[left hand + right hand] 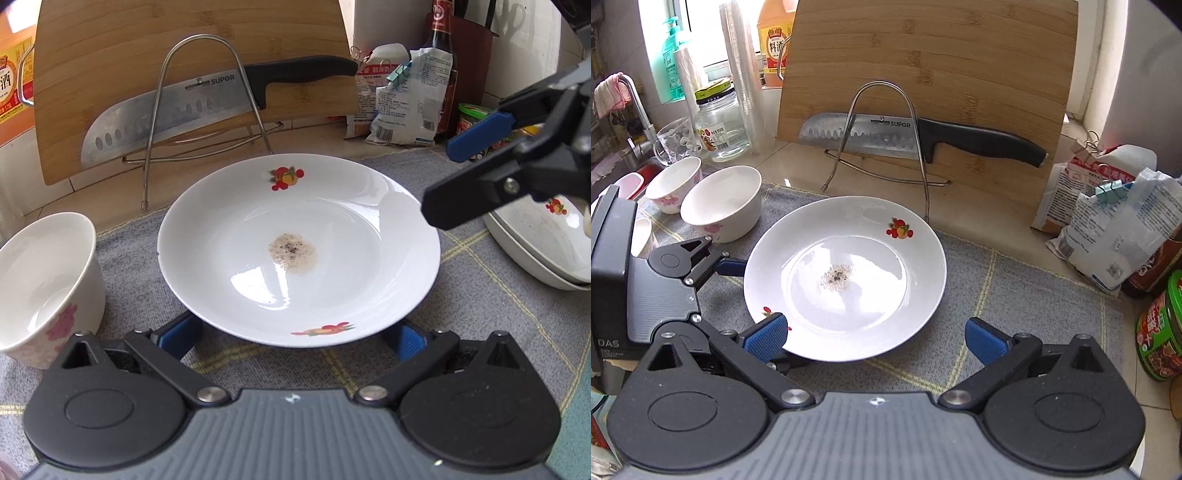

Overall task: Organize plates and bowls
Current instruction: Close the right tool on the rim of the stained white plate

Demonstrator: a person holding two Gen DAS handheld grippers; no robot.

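A white plate [299,251] with fruit prints and a brown speck stain in its middle lies on the grey cloth; it also shows in the right wrist view [846,280]. My left gripper [291,339] is open, its blue pads spread at the plate's near rim, partly under it. In the right wrist view the left gripper [738,295] sits at the plate's left edge. My right gripper [875,338] is open and empty just in front of the plate; in the left wrist view it [480,177] hovers at the right. Two stacked plates [546,240] lie at the right. Bowls [720,203] stand at the left.
A bamboo cutting board [923,85] and a knife [916,138] lean in a wire rack [886,144] behind the plate. Bags [1108,221], cans [1160,325] and a sauce bottle [443,55] crowd the right. A jar [718,122], glass mug [674,142] and sink tap [635,107] are at the left.
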